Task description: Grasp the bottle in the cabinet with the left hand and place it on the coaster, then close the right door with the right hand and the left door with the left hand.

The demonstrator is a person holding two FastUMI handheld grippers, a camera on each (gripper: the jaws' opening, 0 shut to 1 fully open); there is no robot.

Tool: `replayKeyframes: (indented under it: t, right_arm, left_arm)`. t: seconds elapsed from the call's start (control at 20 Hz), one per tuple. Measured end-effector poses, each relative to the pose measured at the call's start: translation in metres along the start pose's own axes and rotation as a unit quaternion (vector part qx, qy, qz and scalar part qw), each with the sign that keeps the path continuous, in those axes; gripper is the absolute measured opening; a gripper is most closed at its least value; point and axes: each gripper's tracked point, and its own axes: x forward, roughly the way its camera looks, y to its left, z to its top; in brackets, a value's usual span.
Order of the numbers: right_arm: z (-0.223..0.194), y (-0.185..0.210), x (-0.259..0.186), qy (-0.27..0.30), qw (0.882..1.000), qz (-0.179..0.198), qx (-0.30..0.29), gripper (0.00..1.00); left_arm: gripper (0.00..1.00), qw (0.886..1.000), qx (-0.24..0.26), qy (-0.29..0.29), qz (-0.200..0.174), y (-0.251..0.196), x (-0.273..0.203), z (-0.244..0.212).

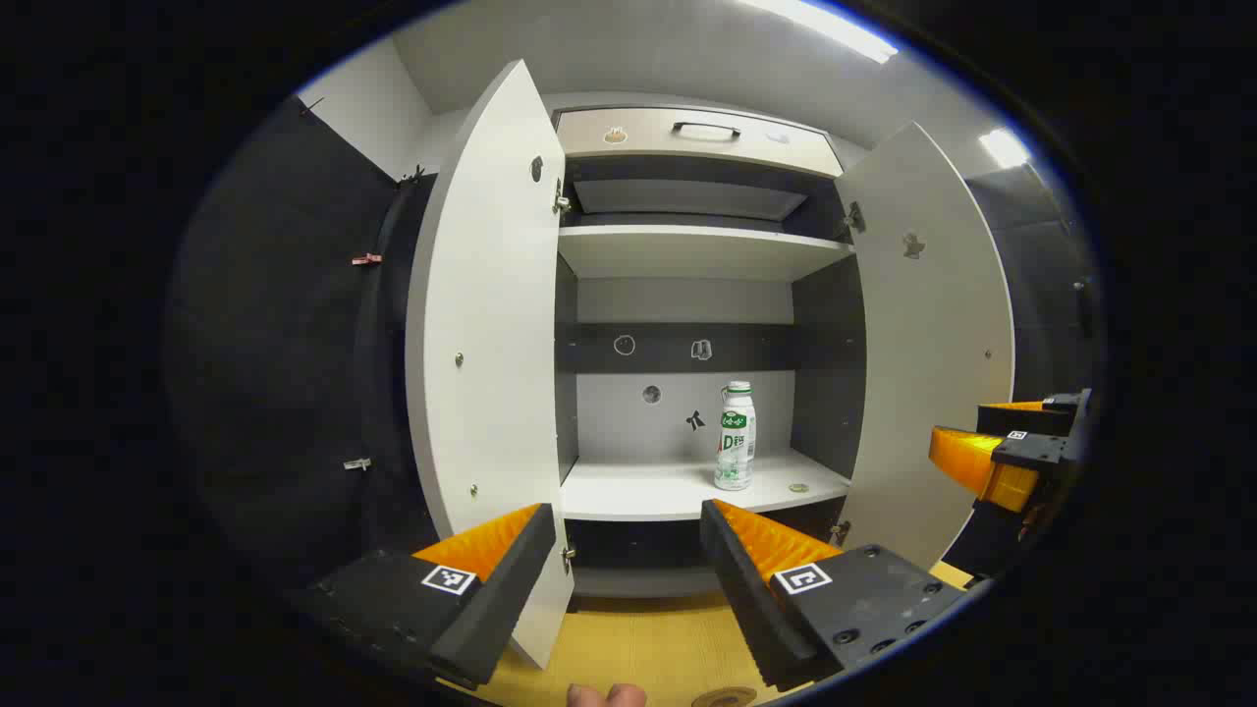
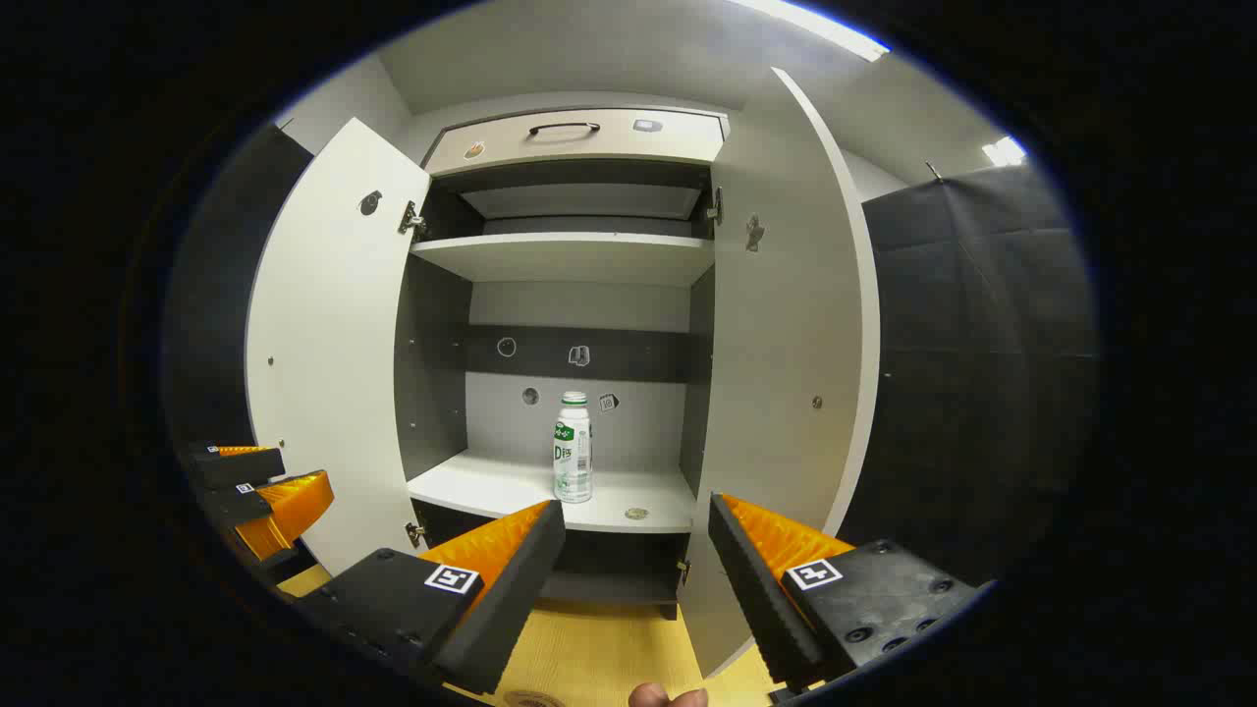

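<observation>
Pre-grasp: both doors open, bottle untouched.
Bottle (image 1: pixel 735 437) upright near the lower shelf's (image 1: pixel 648 491) front right edge; left tongs (image 1: pixel 624 545) and right tongs (image 2: pixel 633 555) gape empty, well short, presumably lining up.

Drawer (image 1: pixel 697 140) with dark handle (image 1: pixel 705 129) sitting shut up top. Small round disc (image 1: pixel 798 487) lying on lower shelf (image 1: pixel 648 488). Ceiling light (image 1: pixel 825 25) glowing overhead. Wooden tabletop (image 1: pixel 638 643) showing below.

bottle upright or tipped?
Upright: the bottle stands cap-up on the cabinet's lower shelf, both doors open.
</observation>
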Motion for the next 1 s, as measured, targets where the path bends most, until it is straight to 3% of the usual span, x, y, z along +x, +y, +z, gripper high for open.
replayKeyframes:
  t: [1.0]
  right_arm:
    - [0.013, 0.005, -0.003, -0.018, 1.0, -0.003, -0.004, 0.97]
  left_arm:
    - [0.95, 1.0, 0.008, -0.009, 0.0, 0.0, 0.007, 0.007]
